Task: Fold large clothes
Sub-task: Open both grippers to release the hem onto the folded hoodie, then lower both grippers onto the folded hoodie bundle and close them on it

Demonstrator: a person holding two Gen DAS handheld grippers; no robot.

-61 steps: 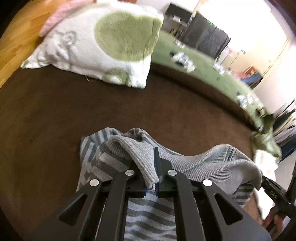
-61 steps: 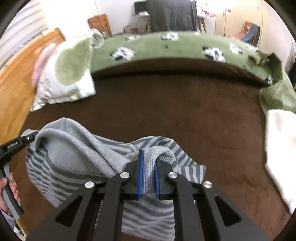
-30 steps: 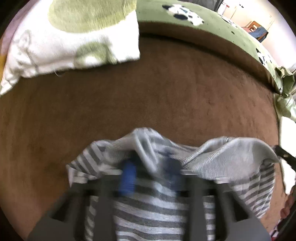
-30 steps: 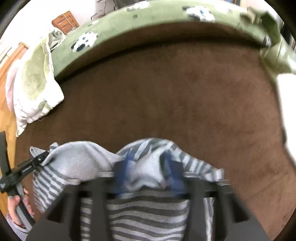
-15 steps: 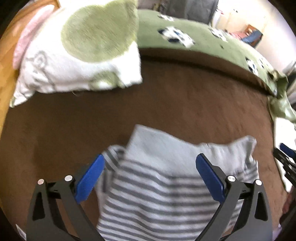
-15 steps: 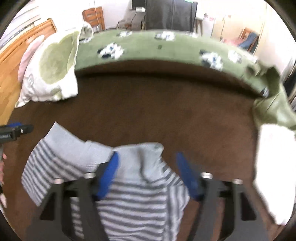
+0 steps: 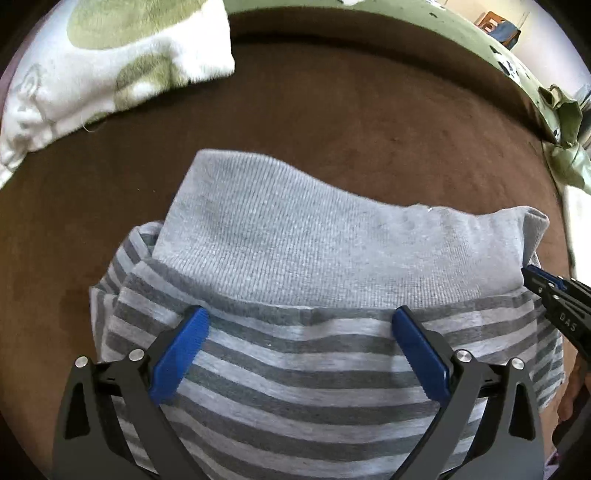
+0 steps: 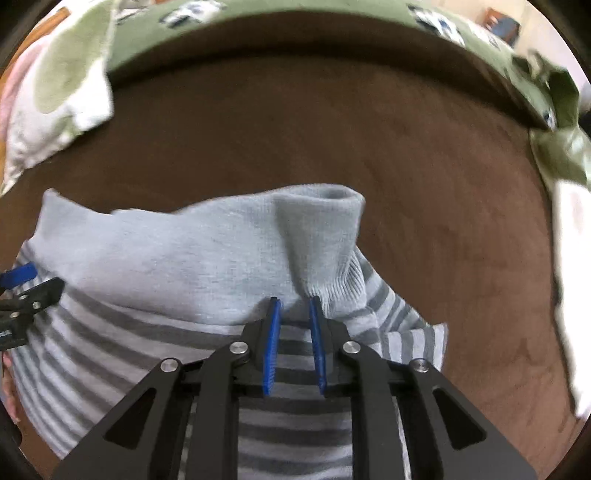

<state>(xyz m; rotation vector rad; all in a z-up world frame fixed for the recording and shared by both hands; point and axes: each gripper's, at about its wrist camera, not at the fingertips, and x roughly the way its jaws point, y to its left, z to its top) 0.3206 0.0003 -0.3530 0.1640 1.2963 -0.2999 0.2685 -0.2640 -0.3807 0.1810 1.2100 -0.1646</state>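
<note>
Brown bedspread (image 7: 332, 110) carries the grey striped knit sweater (image 7: 295, 369), just released after folding: left gripper (image 7: 299, 328) gapes wide, right gripper (image 8: 294, 314) narrowly parted, holding nothing. Fold laid.

A brown bed (image 7: 332, 122) is carrying the striped garment (image 7: 303, 376), lying folded near the front. A pillow (image 7: 110, 55) is resting at its far left, a green blanket (image 8: 295, 14) along the back, and possibly a white cloth (image 8: 572, 266) at right.
</note>
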